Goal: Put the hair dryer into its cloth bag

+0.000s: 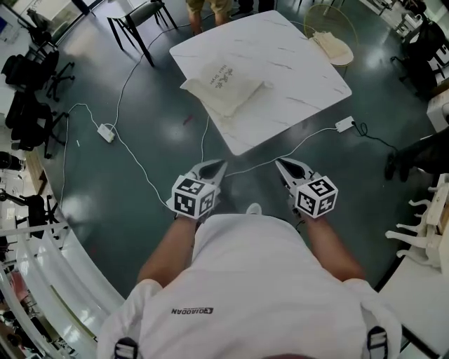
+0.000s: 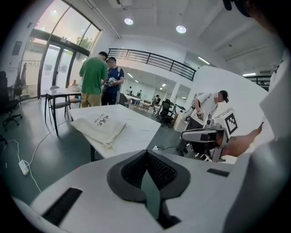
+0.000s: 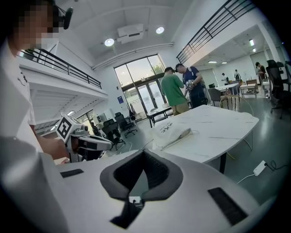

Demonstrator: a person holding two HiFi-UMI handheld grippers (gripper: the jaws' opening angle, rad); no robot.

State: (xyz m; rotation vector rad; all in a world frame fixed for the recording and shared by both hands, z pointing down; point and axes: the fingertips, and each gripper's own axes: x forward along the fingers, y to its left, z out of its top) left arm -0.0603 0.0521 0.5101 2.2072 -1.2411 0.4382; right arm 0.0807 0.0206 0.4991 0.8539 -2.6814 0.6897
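Observation:
The cream cloth bag [image 1: 223, 87] with dark print lies flat near the front left edge of the white marble table [image 1: 295, 77]. It also shows as the bag [image 2: 100, 125] in the left gripper view and the bag [image 3: 170, 132] in the right gripper view. No hair dryer shows in any view. My left gripper [image 1: 212, 169] and right gripper [image 1: 283, 167] hang side by side over the floor, short of the table, both pointing toward it. The left gripper [image 2: 147, 154] and right gripper [image 3: 144, 152] are both shut with nothing between the pads.
White cables cross the dark floor from a power strip [image 1: 106, 132] and a plug block [image 1: 344, 124]. A black chair [image 1: 140, 17] and two people [image 2: 101, 79] stand beyond the table, a round chair [image 1: 330, 42] at its right. White furniture [image 1: 421, 231] lines the right side.

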